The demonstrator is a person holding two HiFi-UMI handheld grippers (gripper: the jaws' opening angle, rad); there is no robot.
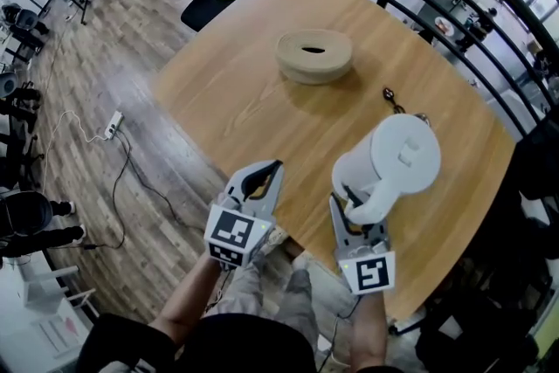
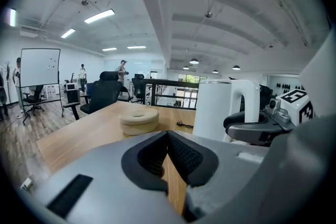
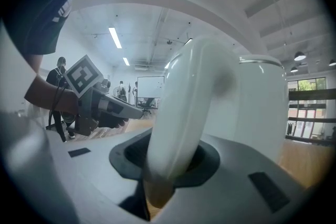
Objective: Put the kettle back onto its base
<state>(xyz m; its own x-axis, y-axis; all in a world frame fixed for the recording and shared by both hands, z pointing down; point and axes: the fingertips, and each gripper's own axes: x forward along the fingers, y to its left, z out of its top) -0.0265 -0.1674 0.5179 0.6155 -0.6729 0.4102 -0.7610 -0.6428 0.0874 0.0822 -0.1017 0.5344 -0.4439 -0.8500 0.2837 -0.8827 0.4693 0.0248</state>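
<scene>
Grip check: your right gripper [image 1: 352, 205] is clamped on the white plastic kettle [image 1: 397, 160] by its handle; left gripper [image 1: 265, 177] looks pinched shut, empty tbh.

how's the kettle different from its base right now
The kettle is white and tall; the base is tan, low and flat. The kettle is gripped by its handle in the jaws of the right gripper; the base lies untouched farther across the table. Both are round.
</scene>
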